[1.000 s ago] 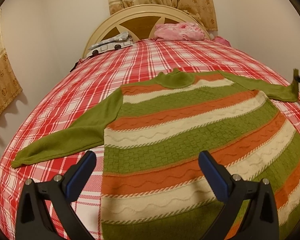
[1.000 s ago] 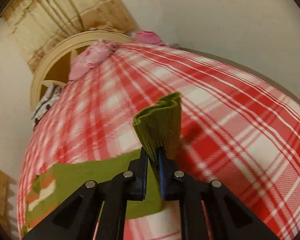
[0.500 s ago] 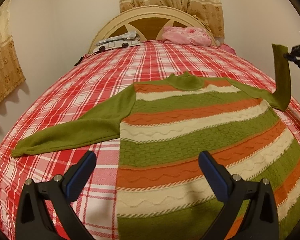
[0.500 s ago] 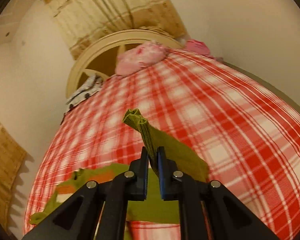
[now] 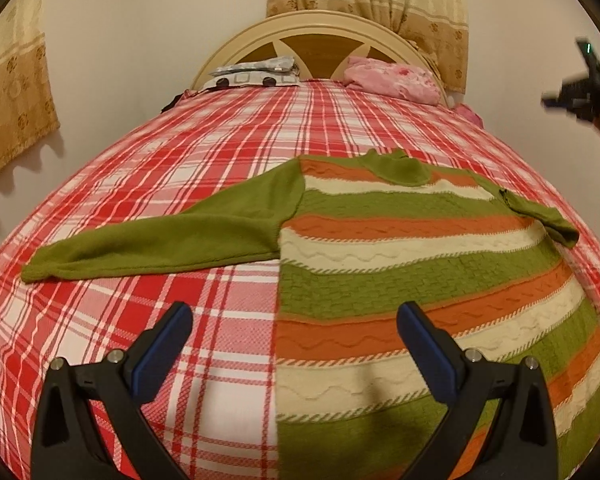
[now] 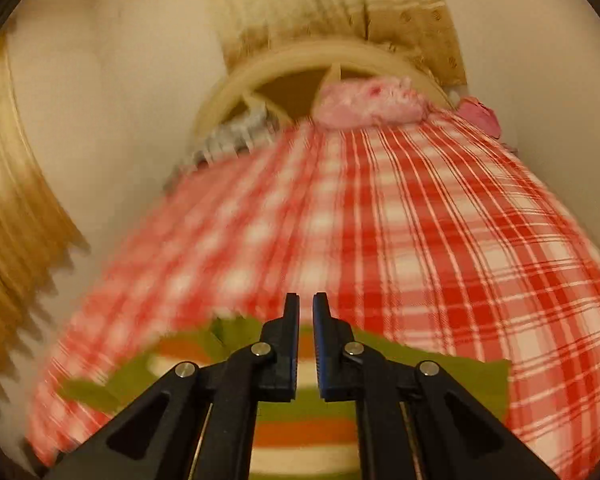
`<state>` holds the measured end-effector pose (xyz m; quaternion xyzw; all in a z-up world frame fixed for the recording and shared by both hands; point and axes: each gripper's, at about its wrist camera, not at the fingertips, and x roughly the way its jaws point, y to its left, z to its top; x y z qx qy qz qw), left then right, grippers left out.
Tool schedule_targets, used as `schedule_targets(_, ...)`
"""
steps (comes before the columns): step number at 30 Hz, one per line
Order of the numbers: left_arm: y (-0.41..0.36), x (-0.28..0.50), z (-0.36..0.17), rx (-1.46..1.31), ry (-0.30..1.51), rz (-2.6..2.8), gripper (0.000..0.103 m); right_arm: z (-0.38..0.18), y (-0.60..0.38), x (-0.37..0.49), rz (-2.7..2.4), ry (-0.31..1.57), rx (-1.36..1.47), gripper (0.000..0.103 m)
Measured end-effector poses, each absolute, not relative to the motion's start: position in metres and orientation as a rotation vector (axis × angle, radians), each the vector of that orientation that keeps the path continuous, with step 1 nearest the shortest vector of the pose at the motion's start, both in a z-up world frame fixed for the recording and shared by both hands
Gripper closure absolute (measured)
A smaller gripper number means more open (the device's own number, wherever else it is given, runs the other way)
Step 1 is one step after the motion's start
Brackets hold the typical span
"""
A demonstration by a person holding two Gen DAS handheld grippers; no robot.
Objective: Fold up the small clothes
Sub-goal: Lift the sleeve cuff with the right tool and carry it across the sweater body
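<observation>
Two grippers we hold: left gripper (image 5: 294, 330) spread above the striped green-orange-cream knit sweater (image 5: 420, 264); right gripper (image 6: 306, 312) at three o'clock, nearly pressed together, empty.

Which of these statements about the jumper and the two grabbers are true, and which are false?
1. The striped sweater lies on a red plaid bedspread. True.
2. The right gripper is pinching a green sleeve. False: its jaws are almost together with nothing between them, and the near sleeve lies loose on the sweater's shoulder.
3. The left gripper has its jaws wide apart. True.
4. Both sleeves are folded onto the sweater's body. False: the outstretched sleeve lies flat on the bedspread, out to the side.
5. A pink bundle sits by the headboard. True.
</observation>
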<state>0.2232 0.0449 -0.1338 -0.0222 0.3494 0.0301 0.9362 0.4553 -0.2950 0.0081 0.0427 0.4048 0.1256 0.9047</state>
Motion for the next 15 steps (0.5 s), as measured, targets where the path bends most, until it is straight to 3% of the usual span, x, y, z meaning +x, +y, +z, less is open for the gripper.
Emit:
schedule_targets(2, 0.050, 0.223, -0.135, -0.059, 0.715, 0.061, 0.000, -0.019, -0.289, 0.458, 0.255, 0.925, 0.008, 0.093)
schedule_targets(3, 0.052, 0.224, -0.137, -0.066, 0.719, 0.059, 0.000, -0.033, -0.287, 0.456, 0.222, 0.952, -0.045, 0.082)
schedule_targets(4, 0.052, 0.223, -0.138, -0.068, 0.720, 0.059, 0.000, -0.046, -0.289, 0.454, 0.205, 0.973, -0.075, 0.054)
schedule_targets(6, 0.054, 0.224, -0.141, -0.069, 0.724, 0.063, 0.000, -0.074, -0.294, 0.448, 0.209, 1.022, -0.105, 0.023)
schedule_targets(15, 0.057, 0.228, -0.148, -0.064, 0.744, 0.074, 0.000, -0.153, -0.299, 0.443, 0.127, 1.085, -0.294, 0.024)
